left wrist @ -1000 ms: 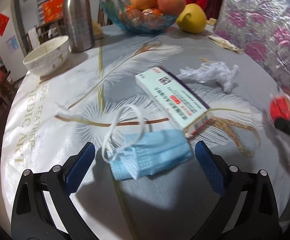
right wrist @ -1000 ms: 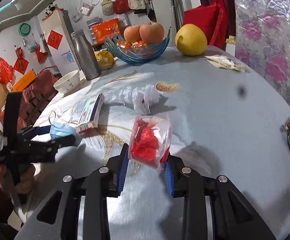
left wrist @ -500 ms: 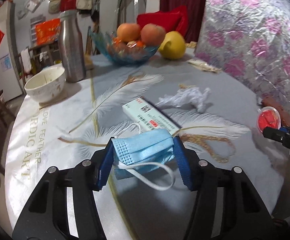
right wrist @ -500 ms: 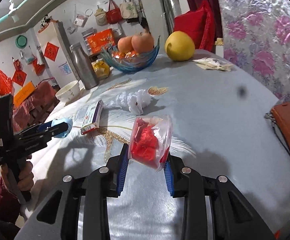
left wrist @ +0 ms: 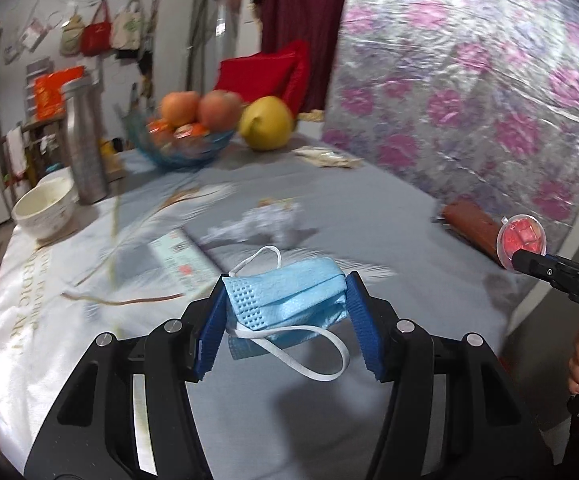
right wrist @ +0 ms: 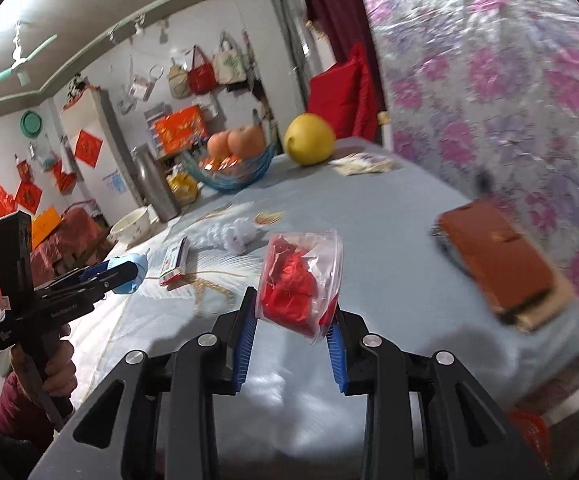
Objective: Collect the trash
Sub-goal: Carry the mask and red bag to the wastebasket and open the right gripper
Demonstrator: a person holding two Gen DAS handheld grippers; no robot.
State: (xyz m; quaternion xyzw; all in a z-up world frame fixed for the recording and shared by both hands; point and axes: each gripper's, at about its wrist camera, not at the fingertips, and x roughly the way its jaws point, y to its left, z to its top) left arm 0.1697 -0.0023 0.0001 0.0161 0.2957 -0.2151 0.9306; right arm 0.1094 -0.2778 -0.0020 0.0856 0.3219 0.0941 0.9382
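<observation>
Blue face mask [left wrist: 289,296] is clenched between the left gripper [left wrist: 285,320] jaws; the right gripper [right wrist: 291,332] jaws grasp a plastic cup [right wrist: 299,282], both lifted off the worktop [right wrist: 389,248] for binning.

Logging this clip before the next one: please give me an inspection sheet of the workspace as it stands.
Surface: round table under a grey feather-print cloth.
Job's things: blue face mask and clear cup of red wrappers lifted off the table; crumpled white tissue and medicine box lying on it.
Clutter: fruit bowl, pomelo, steel flask, white bowl, brown wallet.
Grippers: left gripper shut on the mask; right gripper shut on the cup.
Cables: nothing seen.
Surroundings: bags hung on the wall, floral foil sheet on the right.
</observation>
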